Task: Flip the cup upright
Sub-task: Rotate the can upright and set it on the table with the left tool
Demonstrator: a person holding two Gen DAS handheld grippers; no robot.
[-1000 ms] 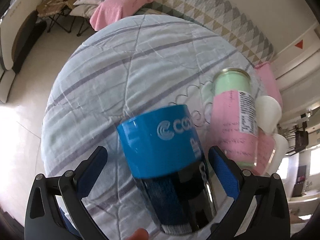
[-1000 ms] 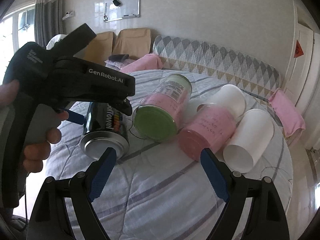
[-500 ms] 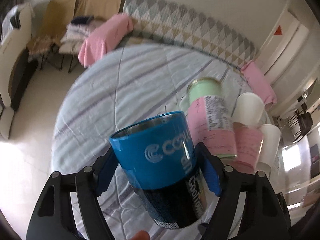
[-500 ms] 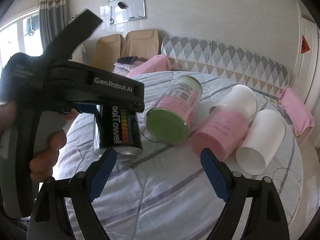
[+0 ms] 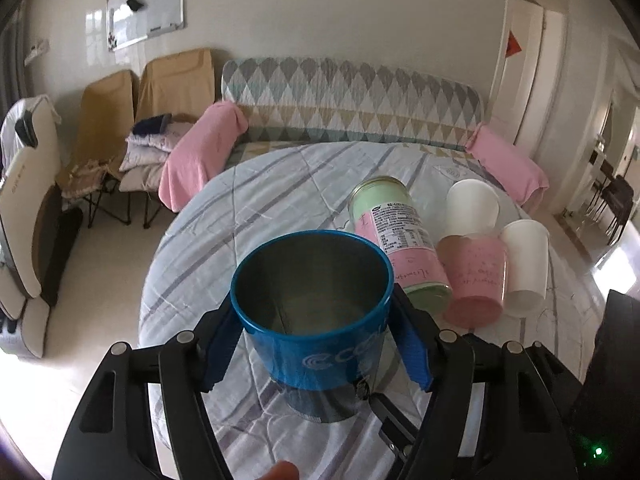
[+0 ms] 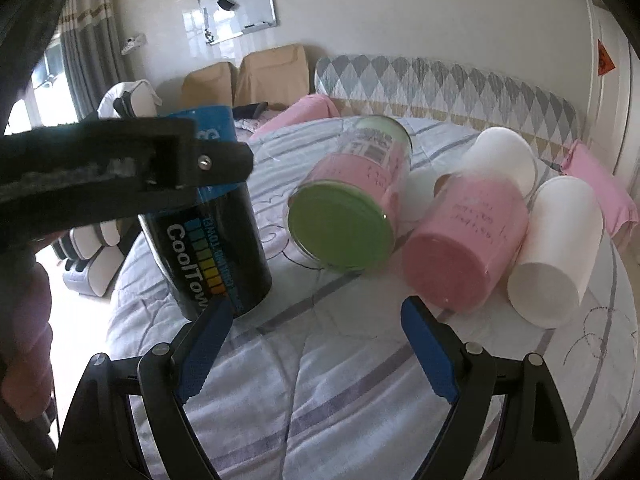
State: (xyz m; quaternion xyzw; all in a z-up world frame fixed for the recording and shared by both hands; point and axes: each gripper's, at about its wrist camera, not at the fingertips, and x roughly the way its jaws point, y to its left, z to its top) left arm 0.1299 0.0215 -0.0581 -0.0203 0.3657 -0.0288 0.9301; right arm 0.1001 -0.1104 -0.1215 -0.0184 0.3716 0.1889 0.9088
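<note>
left gripper [image 5: 316, 344]: blue fingers [image 5: 218, 346] pressed on both sides of the cup [image 5: 312, 312], mouth up, near the rim; its black body crosses the right wrist view at upper left | right gripper [image 6: 316, 350]: fingers spread wide, holding nothing, pointing forward over the bed | fingertip at left view's bottom edge

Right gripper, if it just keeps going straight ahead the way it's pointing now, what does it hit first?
Probably the lying green-lidded jar: its lid faces the open right gripper, with only striped bedcover between. The pink cup lies slightly right. Depth is uncertain.
</note>
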